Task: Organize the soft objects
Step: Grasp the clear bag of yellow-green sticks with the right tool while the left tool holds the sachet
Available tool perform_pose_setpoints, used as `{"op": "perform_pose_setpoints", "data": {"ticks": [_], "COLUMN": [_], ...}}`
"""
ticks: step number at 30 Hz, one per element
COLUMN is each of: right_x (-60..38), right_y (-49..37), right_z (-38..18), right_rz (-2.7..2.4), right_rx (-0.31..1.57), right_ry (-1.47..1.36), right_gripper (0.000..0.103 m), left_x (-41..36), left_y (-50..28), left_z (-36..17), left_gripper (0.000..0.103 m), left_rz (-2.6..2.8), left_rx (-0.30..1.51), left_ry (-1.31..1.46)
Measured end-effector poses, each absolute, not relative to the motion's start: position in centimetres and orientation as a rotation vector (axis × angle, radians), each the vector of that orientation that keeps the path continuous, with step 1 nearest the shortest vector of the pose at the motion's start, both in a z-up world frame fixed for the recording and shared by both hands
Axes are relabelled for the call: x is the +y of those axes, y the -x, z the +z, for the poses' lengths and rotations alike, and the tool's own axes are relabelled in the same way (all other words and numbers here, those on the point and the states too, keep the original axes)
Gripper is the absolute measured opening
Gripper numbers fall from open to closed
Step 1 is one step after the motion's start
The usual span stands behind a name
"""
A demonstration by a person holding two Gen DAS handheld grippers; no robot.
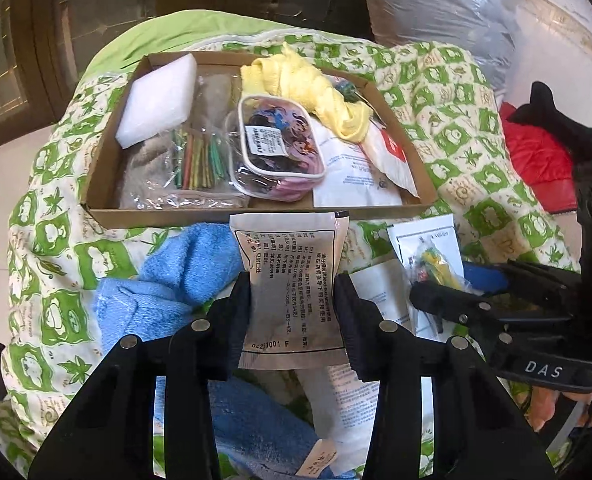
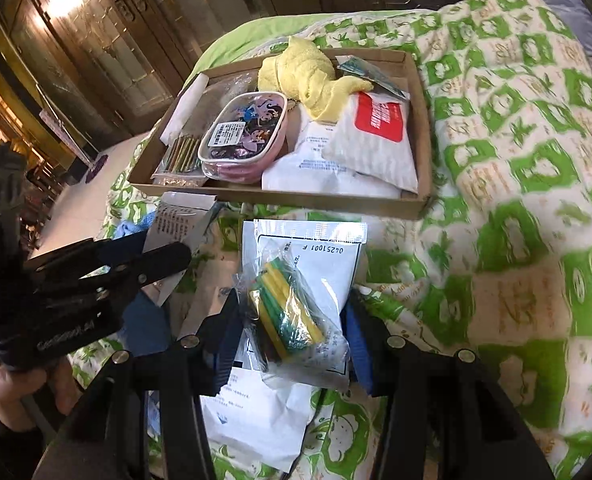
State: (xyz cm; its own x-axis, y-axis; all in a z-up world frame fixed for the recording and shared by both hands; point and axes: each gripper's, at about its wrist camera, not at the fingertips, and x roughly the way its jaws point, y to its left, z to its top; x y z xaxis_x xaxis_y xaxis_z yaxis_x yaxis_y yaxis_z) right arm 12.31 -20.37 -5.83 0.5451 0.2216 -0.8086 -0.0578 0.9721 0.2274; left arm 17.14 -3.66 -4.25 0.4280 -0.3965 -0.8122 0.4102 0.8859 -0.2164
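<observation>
Cardboard tray (image 1: 251, 213) of soft goods sits beyond blue towel (image 1: 183, 268).

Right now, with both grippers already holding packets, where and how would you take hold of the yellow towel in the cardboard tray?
Grip the yellow towel on its thick twisted middle, coming from above. It lies bunched and rope-like at the far side of the cardboard tray, highest there, so the jaws can straddle it. The clear pouch sits close on its near side, so a low approach looks blocked.
</observation>
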Motion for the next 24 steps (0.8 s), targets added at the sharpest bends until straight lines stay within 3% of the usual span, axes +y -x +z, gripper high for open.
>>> {"op": "perform_pose_setpoints", "data": {"ticks": [9,16,20,24], "right_x": [-19.4,-21.5,-20.9,-19.0], "right_y": [-14.0,-14.2,-14.3,-15.8], "right_z": [-5.6,-6.6,-7.1,-8.2], "right_rz": [0.239,0.189,0.179,0.154], "right_rx": [1.087,1.133,1.153,1.182], "right_ry": [-0.148,-0.249,-0.246,-0.167], "right_gripper": [0.06,0.061,0.074,0.075], "left_x": [-3.3,-3.4,-3.6,-3.8], "left_y": [-17.4,-17.4,-17.4,-17.4], "left_z": [-4.6,-4.6,-4.9,-5.1], "left_gripper": [0.041,0.041,0.041,0.041], "left_rz": [-0.496,-0.494,-0.493,-0.484], "left_rx": [1.018,1.025,1.03,1.032], "left_ry": [-0.012,-0.016,-0.032,-0.047]}}
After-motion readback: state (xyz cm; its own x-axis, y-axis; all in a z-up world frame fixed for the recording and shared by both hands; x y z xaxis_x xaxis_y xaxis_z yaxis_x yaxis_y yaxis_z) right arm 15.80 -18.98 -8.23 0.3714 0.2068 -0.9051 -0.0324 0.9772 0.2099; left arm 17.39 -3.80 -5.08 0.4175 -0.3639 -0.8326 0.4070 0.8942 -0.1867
